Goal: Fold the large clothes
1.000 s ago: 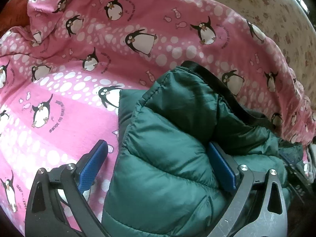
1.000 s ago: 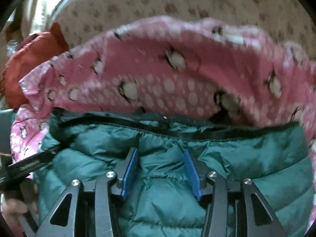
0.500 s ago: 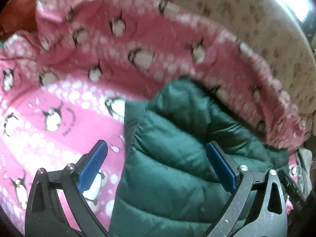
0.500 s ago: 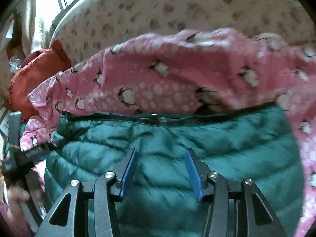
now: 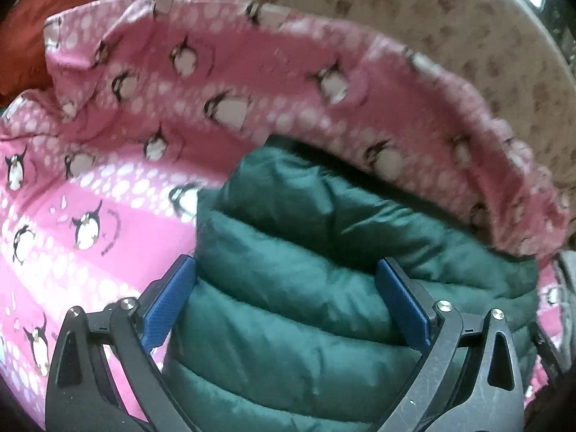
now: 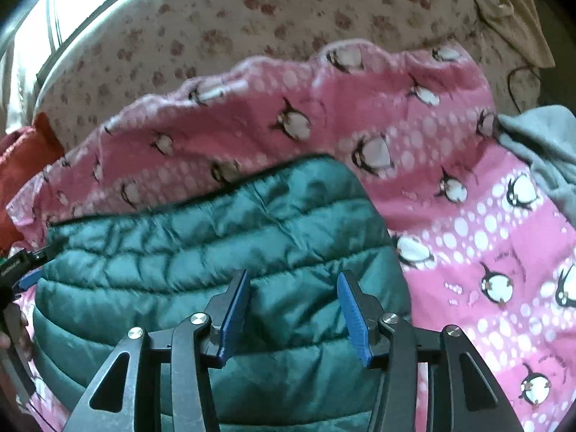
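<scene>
Left wrist view: the left gripper (image 5: 286, 304), jaws spread wide, is seen astride the dark green quilted puffer jacket (image 5: 306, 288), now flattened and pulled clear of its earlier bunching, so the fold looks laid. The right gripper (image 6: 293, 311), half spread, is held over it on the pink penguin-print blanket (image 6: 468, 216).

Pink penguin blanket (image 6: 450, 165) covers apparently a bed (image 6: 252, 18).

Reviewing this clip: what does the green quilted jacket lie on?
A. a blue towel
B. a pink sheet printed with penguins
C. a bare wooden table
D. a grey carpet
B: in both wrist views the green quilted jacket lies on the pink penguin sheet, which shows around its edges.
</scene>
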Available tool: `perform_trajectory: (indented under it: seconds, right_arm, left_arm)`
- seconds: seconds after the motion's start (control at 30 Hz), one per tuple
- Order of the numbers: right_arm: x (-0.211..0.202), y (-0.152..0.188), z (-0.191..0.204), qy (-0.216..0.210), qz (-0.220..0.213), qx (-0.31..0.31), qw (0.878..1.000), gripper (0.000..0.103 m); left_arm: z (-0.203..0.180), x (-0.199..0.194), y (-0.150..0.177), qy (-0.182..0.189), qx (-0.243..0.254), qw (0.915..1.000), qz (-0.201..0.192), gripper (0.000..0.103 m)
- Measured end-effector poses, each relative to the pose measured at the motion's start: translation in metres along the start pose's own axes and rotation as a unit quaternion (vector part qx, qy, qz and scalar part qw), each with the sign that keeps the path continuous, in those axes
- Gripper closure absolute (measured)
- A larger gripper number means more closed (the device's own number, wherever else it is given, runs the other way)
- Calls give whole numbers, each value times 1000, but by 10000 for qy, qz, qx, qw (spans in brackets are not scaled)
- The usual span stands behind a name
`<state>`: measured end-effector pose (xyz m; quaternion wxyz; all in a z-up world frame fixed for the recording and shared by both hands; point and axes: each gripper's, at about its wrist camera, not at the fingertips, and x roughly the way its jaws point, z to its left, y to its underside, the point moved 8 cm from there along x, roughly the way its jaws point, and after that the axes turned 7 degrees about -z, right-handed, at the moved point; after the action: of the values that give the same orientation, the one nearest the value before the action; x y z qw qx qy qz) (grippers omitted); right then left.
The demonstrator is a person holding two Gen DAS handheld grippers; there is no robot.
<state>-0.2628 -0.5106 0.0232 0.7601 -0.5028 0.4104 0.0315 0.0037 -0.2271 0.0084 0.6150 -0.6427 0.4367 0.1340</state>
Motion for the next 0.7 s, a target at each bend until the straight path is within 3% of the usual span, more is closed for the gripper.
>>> perform_trajectory:
  seconds: [0.13, 0.23, 0.37, 0.43, 0.57, 0.7]
  right_arm:
    - [7, 11, -8, 11, 37, 144, 9999, 48]
    - [15, 20, -15, 60, -20, 317, 9995, 36]
    - [13, 21, -16, 40, 154, 304, 9994, 35]
    - [2, 15, -16, 23, 146, 277, 9995, 35]
    - [-43, -2, -14, -88, -332, 114, 9993, 35]
    - [-72, 6, -9, -213, -427, -68, 9988, 35]
  left_arm:
    - [5, 6, 5, 7, -30, 10000, 43, 2]
    - [5, 6, 7, -32, 42, 10000, 76, 2]
    - [9, -9, 5, 15, -15, 10000, 86, 2]
    - [7, -22, 4, 165, -94, 9998, 31, 2]
    - [4, -59, 11, 535, 9, 9984, -194, 2]
    - [0, -80, 32, 672, 282, 9969, -285, 2]
